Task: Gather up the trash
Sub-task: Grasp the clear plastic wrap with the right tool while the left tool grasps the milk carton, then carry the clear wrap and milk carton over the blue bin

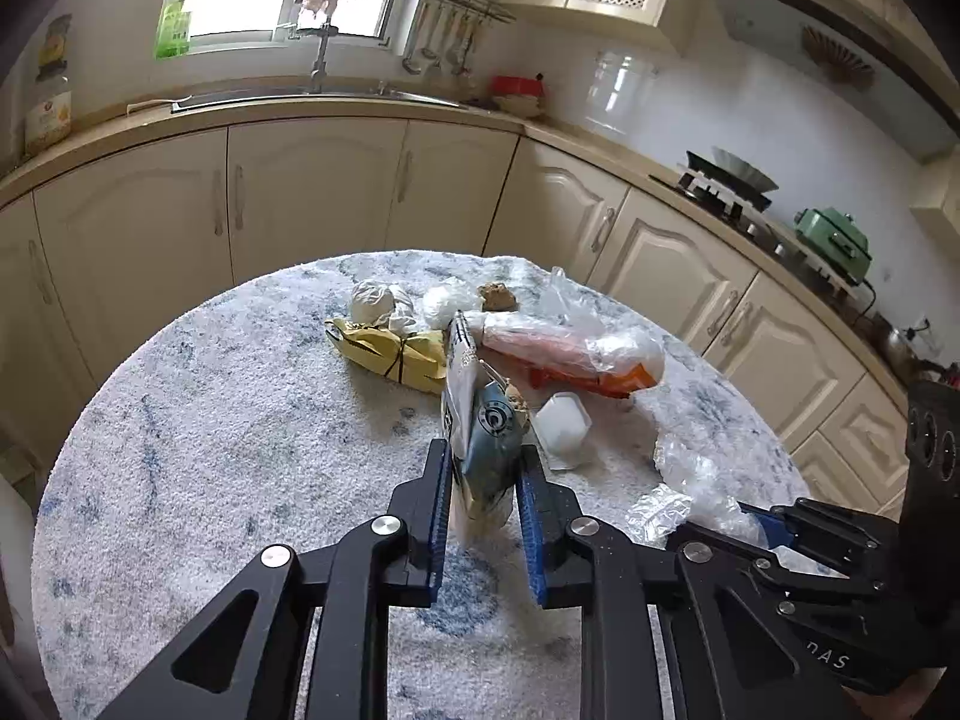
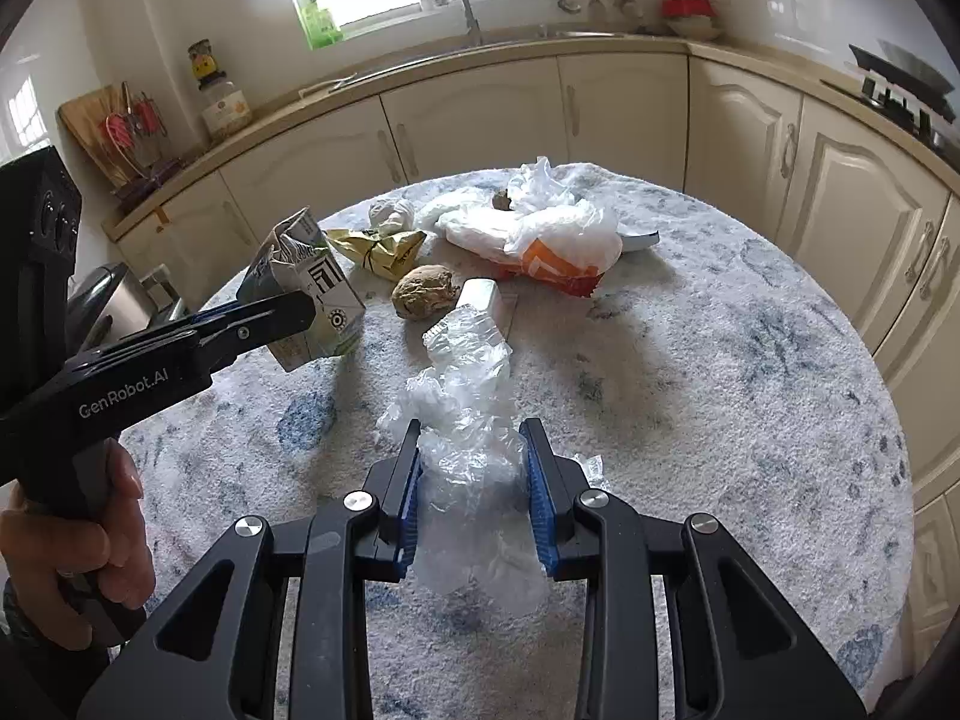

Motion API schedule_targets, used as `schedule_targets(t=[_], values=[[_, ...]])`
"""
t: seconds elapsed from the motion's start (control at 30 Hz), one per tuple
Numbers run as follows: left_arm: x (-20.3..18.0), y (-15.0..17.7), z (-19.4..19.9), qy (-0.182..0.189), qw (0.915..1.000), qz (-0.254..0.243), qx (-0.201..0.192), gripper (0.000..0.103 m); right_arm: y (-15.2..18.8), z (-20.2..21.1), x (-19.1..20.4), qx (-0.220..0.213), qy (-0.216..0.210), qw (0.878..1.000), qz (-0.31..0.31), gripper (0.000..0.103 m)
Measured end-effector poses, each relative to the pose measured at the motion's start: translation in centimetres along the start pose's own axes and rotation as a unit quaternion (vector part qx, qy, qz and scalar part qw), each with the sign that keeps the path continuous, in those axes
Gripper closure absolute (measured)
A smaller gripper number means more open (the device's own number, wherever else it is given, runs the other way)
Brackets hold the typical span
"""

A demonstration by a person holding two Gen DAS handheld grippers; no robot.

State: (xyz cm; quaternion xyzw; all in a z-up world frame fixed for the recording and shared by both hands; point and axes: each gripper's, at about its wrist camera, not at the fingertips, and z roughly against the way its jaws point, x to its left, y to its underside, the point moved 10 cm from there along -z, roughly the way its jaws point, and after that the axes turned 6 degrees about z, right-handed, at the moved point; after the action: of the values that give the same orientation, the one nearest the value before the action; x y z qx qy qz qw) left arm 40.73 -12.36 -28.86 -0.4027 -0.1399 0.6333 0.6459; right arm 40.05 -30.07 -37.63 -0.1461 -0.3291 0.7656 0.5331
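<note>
My left gripper (image 1: pixel 485 480) is shut on a crushed drink carton (image 1: pixel 480 420), which hangs lifted off the round speckled table (image 1: pixel 210 450); the right wrist view shows the carton (image 2: pixel 312 288) at the left. My right gripper (image 2: pixel 473 438) is shut on crumpled clear plastic wrap (image 2: pixel 468 420). On the table behind lie a yellow wrapper (image 2: pixel 378 249), a white tissue ball (image 2: pixel 390 213), a brown lump (image 2: pixel 423 291), a small white cup (image 2: pixel 480 297) and an orange packet inside a white plastic bag (image 2: pixel 558 252).
A person's hand (image 2: pixel 90 540) grips the left tool's handle. A metal bin (image 2: pixel 114 300) stands beyond the table's left edge. Cream cabinets (image 1: pixel 312 192) and a counter with a sink (image 1: pixel 312 97) and a stove (image 1: pixel 726 186) curve round behind the table.
</note>
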Motion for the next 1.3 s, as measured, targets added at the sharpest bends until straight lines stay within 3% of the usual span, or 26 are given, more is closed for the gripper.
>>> schedule_targets(t=[0.33,0.6,1.0,1.3], values=[[-3.2,2.2,5.2,0.02,0.9992,-0.016,-0.031,0.088,0.5,4.2,0.0,-0.028,0.008,1.0,-0.008,0.073],[-7.1,3.1,7.5,0.038,0.9983,-0.03,-0.033,0.088,0.3,8.0,-2.0,-0.054,0.021,0.998,-0.023,0.073],[-17.0,3.2,11.5,0.095,0.9902,-0.088,-0.052,0.088,1.4,15.5,-7.7,-0.101,0.067,0.991,-0.059,0.073],[-25.1,4.6,11.9,0.151,0.9799,-0.124,-0.042,0.088,4.1,22.2,-14.0,-0.132,0.124,0.978,-0.099,0.073]])
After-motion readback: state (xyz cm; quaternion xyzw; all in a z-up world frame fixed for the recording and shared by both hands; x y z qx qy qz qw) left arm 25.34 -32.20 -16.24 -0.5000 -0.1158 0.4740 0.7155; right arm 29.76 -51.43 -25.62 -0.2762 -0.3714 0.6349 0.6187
